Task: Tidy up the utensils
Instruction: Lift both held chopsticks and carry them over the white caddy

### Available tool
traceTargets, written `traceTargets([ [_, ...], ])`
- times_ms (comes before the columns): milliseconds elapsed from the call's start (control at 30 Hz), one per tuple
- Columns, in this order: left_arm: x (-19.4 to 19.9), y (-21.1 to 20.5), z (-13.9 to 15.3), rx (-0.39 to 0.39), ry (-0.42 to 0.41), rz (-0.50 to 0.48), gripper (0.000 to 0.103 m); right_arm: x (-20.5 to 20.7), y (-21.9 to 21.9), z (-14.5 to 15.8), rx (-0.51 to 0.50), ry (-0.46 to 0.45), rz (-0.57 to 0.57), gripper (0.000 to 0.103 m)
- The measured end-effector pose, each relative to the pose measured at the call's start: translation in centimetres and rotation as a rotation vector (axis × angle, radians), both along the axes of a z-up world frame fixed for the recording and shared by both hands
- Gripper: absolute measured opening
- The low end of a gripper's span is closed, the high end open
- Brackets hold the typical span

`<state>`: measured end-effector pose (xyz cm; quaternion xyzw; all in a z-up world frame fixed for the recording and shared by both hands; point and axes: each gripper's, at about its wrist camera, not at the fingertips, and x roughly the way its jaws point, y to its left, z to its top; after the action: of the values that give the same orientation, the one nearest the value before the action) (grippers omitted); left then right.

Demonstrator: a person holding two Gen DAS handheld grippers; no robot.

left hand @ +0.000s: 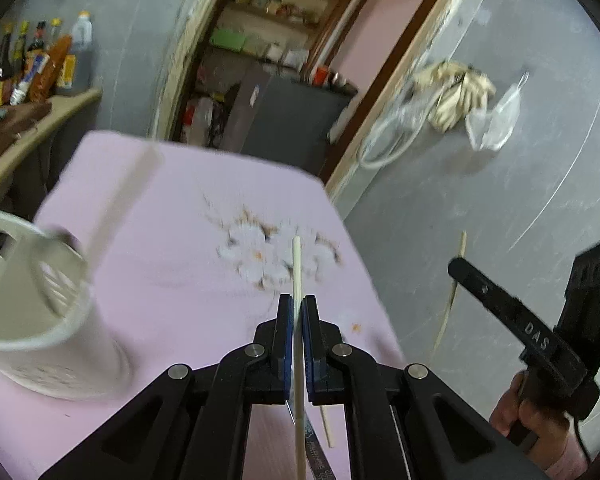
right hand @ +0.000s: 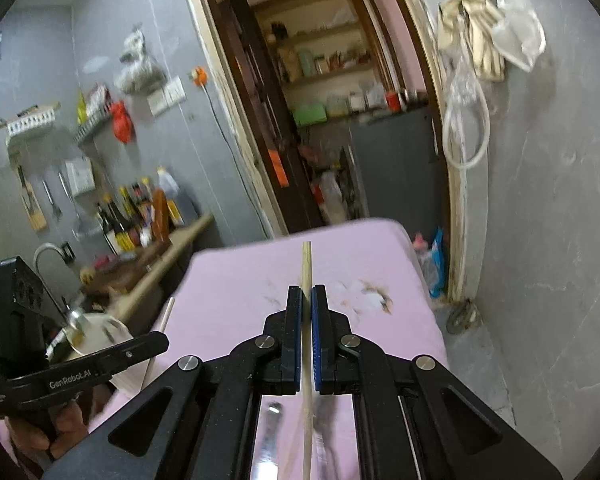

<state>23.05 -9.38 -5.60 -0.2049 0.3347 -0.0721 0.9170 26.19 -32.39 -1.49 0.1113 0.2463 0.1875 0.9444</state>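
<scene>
With the left gripper (left hand: 298, 312) and right gripper (right hand: 307, 300) each clenched on a pale wooden chopstick (left hand: 297, 268) above the pink tablecloth (left hand: 172, 248), we should tip both upright over the white perforated plastic holder (left hand: 40, 312).

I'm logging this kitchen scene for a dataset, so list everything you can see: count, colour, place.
chopstick: two held, pale wood, one in each tongs; a third lies on the cloth under the left tongs
holder: one, white, perforated, left side of the cloth
cloth: one, pink with a flower print, covers the table
spoon: one, metal, on the cloth under the right tongs
bottles: several, dark with yellow labels, on the counter at left
hose: one, white, hangs on the grey wall at right
left tongs: black with blue pads, shut on a chopstick
right tongs: black with blue pads, shut on a chopstick
</scene>
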Motion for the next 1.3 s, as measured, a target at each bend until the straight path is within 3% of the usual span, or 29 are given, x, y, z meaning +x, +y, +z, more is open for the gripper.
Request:
traceTargets([
  [367,-3.6,6.2,8.4,0.053,-0.194,0.027,0.005,-4.4,8.7,7.6,0.011,-0.184,0.083,0.004],
  [667,-4.9,13.7,12.0,0.048,-0.319,0.102,0.005,-5.1,16.8,10.3,0.081,-0.290,0.153,0.004],
  [833,-5.2,18.7,12.5,0.064,-0.358,0.202,0.005,-5.1,20.4,10.3,0.123,-0.321,0.151,0.004],
  [1000,-4.9,22.9,11.4,0.026,-0.378,0.285,0.005,-4.5,22.7,8.6,0.141,-0.317,0.129,0.004],
  [1300,-3.2,25.1,7.9,0.044,-0.374,0.359,0.005,-2.5,23.8,4.1,0.146,-0.246,0.067,0.004],
])
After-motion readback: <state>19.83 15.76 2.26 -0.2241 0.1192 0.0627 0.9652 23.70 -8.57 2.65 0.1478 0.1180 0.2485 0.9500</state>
